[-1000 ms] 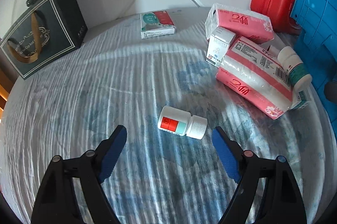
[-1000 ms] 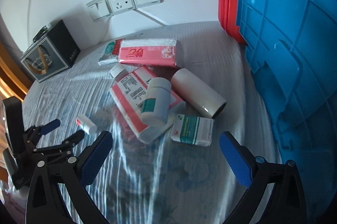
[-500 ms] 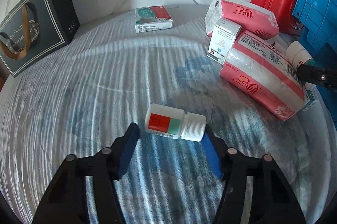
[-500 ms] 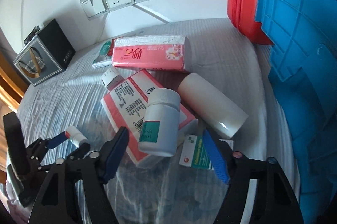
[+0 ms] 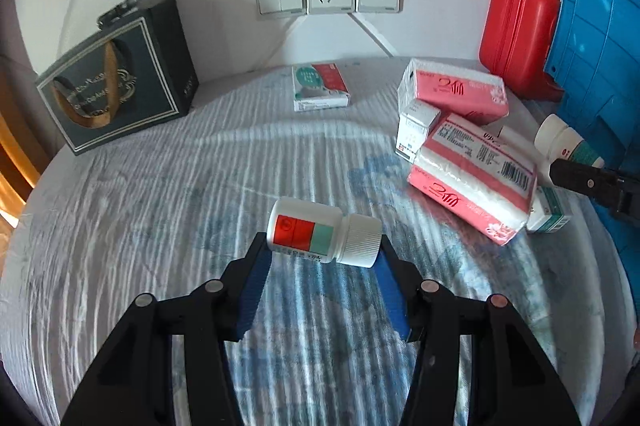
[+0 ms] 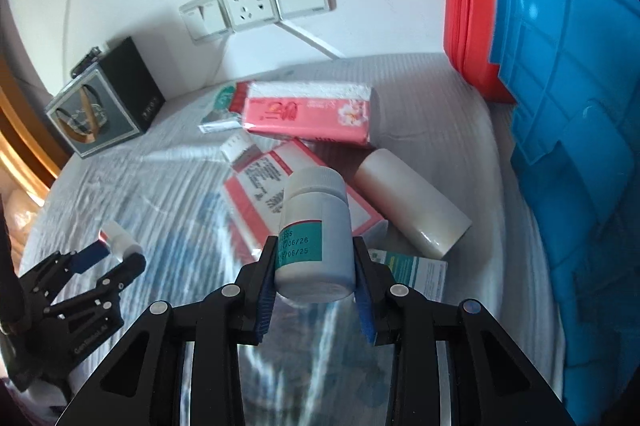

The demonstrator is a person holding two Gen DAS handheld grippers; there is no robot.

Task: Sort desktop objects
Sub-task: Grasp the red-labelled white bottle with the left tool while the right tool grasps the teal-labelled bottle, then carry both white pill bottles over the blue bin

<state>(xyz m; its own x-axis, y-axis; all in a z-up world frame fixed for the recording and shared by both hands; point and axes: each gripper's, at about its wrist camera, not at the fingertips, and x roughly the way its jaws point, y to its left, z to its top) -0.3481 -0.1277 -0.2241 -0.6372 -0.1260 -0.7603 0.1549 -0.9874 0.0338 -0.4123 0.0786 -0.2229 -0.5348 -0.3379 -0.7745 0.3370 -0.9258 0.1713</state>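
Note:
My left gripper [image 5: 323, 248] is shut on a small white pill bottle [image 5: 320, 232] with a red and green label. It holds the bottle sideways, just above the striped cloth [image 5: 168, 209]. The right wrist view shows that gripper [image 6: 116, 254] and bottle [image 6: 120, 240] at the lower left. My right gripper [image 6: 316, 252] is closing its jaws on a larger white bottle [image 6: 314, 222] with a teal label. Both blue pads touch the bottle's sides near its base. In the left wrist view this bottle [image 5: 568, 143] shows at the right edge.
Two pink tissue packs [image 6: 308, 113] [image 5: 472, 181], a white cylinder [image 6: 412, 201], a teal-printed box [image 6: 416, 272] and a small white box [image 5: 416, 129] crowd the right side. A flat box [image 5: 320, 85], a dark gift bag [image 5: 116, 81], a red case [image 5: 520, 29] and a blue crate [image 6: 568, 73] line the back and right.
My left gripper closed on the small bottle and lifted it off the cloth. The right gripper slid forward around the teal-label bottle and its jaws narrowed onto it.

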